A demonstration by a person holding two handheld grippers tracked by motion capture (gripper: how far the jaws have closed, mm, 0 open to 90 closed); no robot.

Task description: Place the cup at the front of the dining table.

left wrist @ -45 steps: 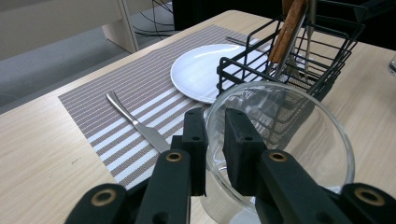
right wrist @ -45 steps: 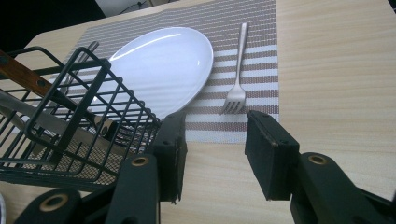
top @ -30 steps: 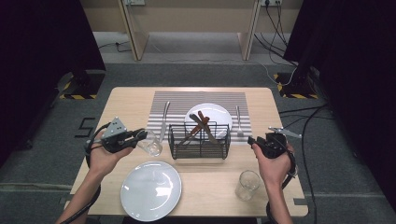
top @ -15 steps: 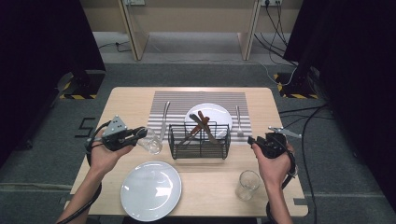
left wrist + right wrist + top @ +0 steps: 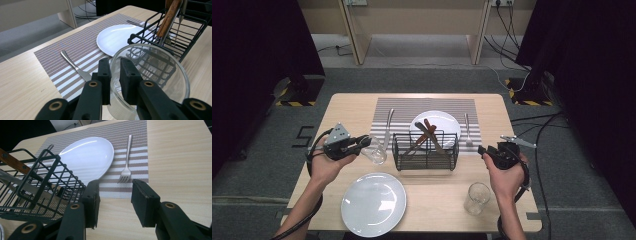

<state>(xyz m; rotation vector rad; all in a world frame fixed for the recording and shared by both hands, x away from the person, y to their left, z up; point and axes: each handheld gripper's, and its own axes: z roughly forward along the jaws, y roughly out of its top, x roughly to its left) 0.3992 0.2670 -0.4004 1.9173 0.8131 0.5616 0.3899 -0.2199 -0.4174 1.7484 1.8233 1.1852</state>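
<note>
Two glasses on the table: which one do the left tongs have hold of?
The glass left of the wire basket, its rim pinched by the left tongs. The other glass stands free at the front right.

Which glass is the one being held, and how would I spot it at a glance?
Start at the black wire basket in the middle of the wooden table. Just off its left end a clear glass sits tipped, its rim pinched by the left tool. The other glass stands upright and untouched near the table's front right.
</note>
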